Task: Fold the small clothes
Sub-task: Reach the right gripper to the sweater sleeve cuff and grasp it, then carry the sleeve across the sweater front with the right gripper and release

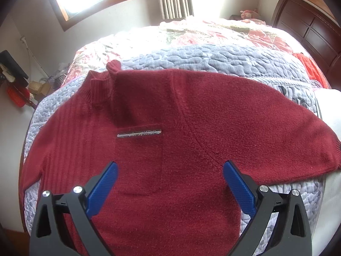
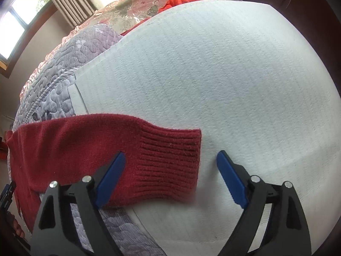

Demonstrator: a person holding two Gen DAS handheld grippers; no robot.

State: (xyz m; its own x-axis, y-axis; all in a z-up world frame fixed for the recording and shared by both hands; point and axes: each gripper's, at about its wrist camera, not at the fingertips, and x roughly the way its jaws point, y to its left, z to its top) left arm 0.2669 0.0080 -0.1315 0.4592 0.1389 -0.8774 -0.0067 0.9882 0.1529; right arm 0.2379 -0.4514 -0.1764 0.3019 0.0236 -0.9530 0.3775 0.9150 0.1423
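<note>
A dark red knitted sweater is spread flat on a grey-blue quilt, its pocket edged with a silver strip; its ribbed cuff is laid on a white sheet; the left gripper and right gripper are held spread wide, nothing grasped.

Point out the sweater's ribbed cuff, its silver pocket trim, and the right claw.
ribbed cuff [image 2: 170,160]: right wrist view, middle of the ribbing.
silver pocket trim [image 1: 139,133]: left wrist view, centre of the strip.
right claw [image 2: 170,160]: right wrist view, midway between its open blue fingertips.
</note>
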